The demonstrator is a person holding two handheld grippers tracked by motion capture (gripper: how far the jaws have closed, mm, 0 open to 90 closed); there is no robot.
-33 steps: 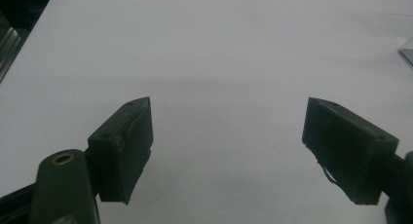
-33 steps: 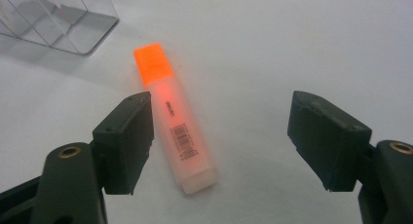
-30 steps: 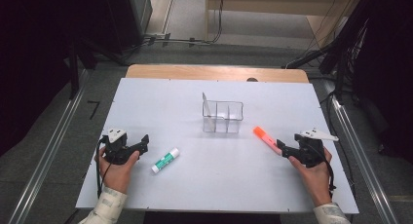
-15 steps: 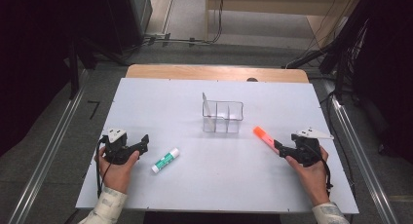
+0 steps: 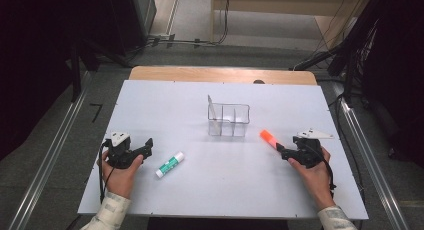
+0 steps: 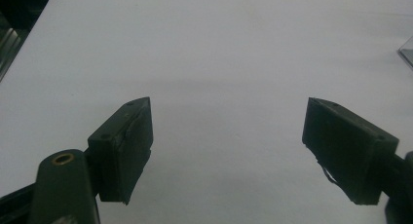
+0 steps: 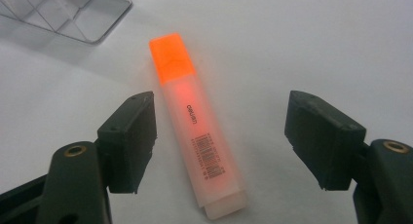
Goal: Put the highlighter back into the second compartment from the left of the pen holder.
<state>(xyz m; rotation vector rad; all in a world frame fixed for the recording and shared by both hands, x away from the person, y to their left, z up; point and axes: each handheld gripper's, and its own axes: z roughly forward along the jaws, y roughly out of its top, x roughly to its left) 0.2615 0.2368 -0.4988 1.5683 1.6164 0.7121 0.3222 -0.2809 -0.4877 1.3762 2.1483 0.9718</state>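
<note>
The orange highlighter [image 7: 195, 131] lies flat on the white table [image 5: 225, 190], just right of the clear organizer [image 5: 228, 121], between the jaws of the right gripper [image 7: 221, 139]; these have just been closing slightly but stand wide, untouching. The left gripper [image 6: 229, 146] gapes empty near a glue stick [image 5: 169, 164].
</note>
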